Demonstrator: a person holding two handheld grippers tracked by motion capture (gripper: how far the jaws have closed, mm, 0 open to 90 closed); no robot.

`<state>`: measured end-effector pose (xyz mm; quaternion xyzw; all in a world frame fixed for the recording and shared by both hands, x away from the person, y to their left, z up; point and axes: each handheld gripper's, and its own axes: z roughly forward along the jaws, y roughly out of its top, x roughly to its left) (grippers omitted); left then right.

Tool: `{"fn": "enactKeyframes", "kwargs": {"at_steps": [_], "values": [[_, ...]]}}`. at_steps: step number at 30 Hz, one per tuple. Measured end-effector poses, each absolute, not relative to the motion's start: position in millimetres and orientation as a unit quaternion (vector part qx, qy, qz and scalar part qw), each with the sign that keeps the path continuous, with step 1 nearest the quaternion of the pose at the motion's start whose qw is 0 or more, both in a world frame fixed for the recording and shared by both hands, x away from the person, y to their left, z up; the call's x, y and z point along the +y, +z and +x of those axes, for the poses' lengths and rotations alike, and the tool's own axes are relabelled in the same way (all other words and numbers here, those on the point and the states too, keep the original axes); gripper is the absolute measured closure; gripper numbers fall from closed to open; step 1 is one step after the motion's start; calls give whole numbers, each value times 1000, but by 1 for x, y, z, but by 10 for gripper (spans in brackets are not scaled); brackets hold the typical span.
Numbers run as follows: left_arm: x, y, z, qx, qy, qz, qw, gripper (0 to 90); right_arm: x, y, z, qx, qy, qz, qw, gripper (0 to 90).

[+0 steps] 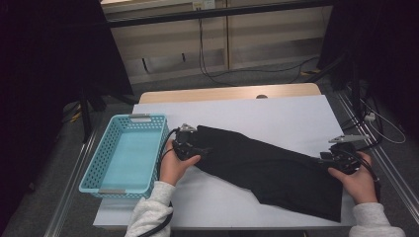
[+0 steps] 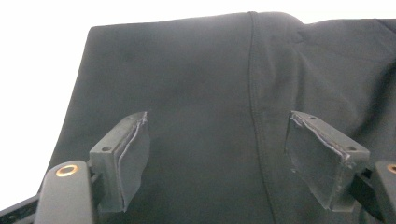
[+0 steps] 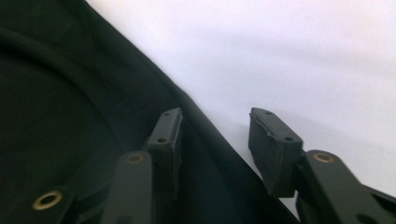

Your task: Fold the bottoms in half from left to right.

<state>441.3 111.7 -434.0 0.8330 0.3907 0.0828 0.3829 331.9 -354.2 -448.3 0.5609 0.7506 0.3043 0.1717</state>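
Observation:
A black garment [image 1: 267, 168] lies flat and slanted across the white sheet [image 1: 257, 111], from the middle left down to the near right. My left gripper [image 1: 193, 146] rests at its upper left end; in the left gripper view the jaws stand wide apart over the cloth [image 2: 205, 93], gripping nothing [image 2: 217, 154]. My right gripper [image 1: 332, 157] sits at the garment's right edge. In the right gripper view its jaws straddle the cloth's edge [image 3: 196, 121], one pad [image 3: 168, 135] over the fabric and the other over the white sheet, with a gap between them [image 3: 215, 140].
A light blue plastic basket [image 1: 94, 170] stands empty at the left of the sheet, close to my left hand. The wooden table's far edge [image 1: 227, 93] shows beyond the sheet. Cables run along the floor and the right rail [image 1: 375, 123].

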Motion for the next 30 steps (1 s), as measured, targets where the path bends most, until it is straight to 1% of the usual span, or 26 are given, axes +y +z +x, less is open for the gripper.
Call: {"fn": "enactKeyframes", "kwargs": {"at_steps": [1,3,4,5,6,7,8,9,10,11,16,20,21,22,23,24,25,26,27,28,30], "values": [[112,-434,441,391,83,833,383,227,-354,-450,331,751,309,558,172,553],[113,-433,441,388,85,835,381,226,-352,-448,330,764,312,543,153,556],[113,-433,441,388,85,834,382,226,-350,-449,329,767,309,539,159,562],[113,-433,441,387,82,835,382,226,-348,-449,328,768,308,538,161,598],[112,-433,441,389,85,833,384,226,-346,-448,328,769,307,537,159,656],[112,-433,441,388,86,834,383,226,-345,-447,327,770,306,538,154,716],[112,-433,441,387,85,835,382,226,-343,-447,328,773,307,536,146,797],[112,-433,441,387,85,835,382,226,-343,-447,328,773,307,536,146,797],[112,-433,441,387,87,835,382,225,-341,-446,329,778,311,529,137,874],[113,-433,441,385,82,837,380,225,-340,-445,330,778,307,530,138,878],[111,-435,441,387,85,835,382,224,-347,-440,336,771,307,539,145,882],[110,-437,441,383,88,838,379,224,-352,-435,348,774,298,538,151,882],[110,-439,441,382,93,837,380,224,-354,-430,359,776,289,533,173,876],[110,-439,441,382,93,837,380,224,-354,-430,359,776,289,533,173,876],[110,-439,442,381,93,839,377,224,-356,-427,368,766,278,545,197,861],[110,-439,442,381,93,839,377,223,-357,-425,372,762,271,549,210,857],[109,-440,441,381,95,839,378,223,-356,-424,375,760,263,553,219,820],[109,-440,441,381,95,839,378,223,-356,-424,375,760,263,553,219,820],[109,-440,441,380,93,839,378,222,-352,-420,375,752,261,559,232,713],[109,-440,441,378,91,840,380,222,-350,-419,373,756,265,551,234,707],[110,-439,440,376,89,840,379,222,-342,-416,364,763,272,537,233,662]]}}
